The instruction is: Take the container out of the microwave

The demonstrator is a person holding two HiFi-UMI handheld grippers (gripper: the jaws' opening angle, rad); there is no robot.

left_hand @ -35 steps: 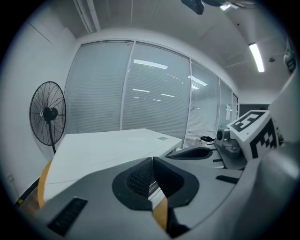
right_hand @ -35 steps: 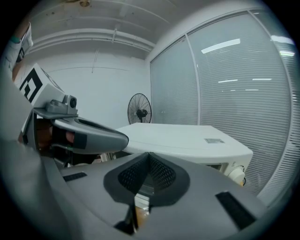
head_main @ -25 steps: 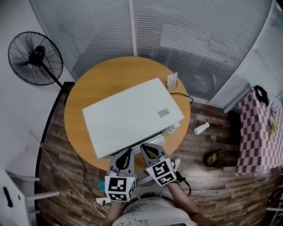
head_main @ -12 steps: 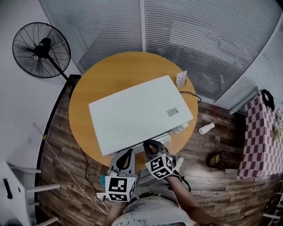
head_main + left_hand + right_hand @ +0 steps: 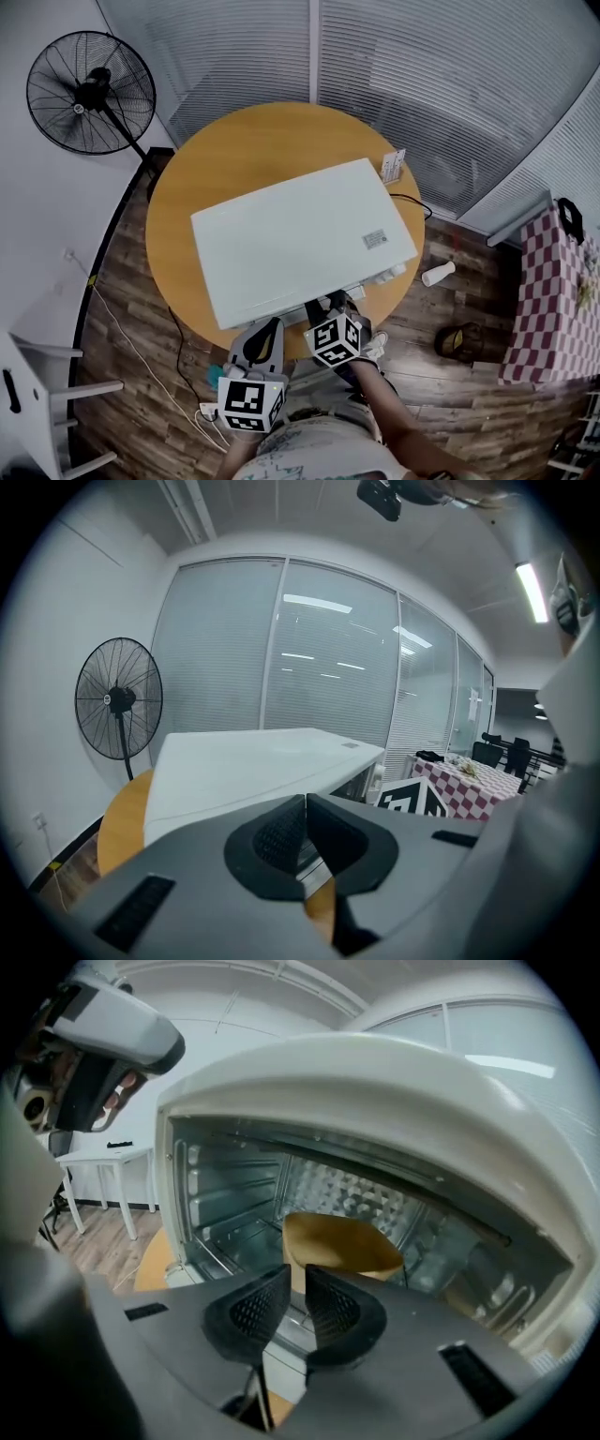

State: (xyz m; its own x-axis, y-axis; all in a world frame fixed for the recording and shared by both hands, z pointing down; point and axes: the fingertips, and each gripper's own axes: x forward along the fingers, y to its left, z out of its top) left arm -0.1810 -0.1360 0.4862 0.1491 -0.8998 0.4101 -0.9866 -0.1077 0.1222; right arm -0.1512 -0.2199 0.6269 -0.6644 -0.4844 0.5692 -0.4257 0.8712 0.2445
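Observation:
A white microwave [image 5: 291,244] stands on a round wooden table [image 5: 187,187]. In the right gripper view its cavity [image 5: 244,1204] stands open, and a tan container [image 5: 337,1241] sits inside on the floor of the cavity. My right gripper [image 5: 298,1271] is just in front of the opening and points at the container. Its jaws have just been opening and show a narrow gap with nothing between them. In the head view the right gripper [image 5: 323,306] is at the microwave's front edge. My left gripper [image 5: 265,330] hangs beside it, lower left, shut and empty [image 5: 306,799].
A black standing fan [image 5: 89,94] is left of the table. A small card [image 5: 393,167] stands by the microwave's back corner. A white bottle [image 5: 438,273] lies on the wooden floor, near a red checked tablecloth [image 5: 553,291]. Glass walls with blinds run behind.
My right gripper has dropped lower against the microwave's front edge and rolled. The left gripper has hardly moved. The head view has shifted slightly.

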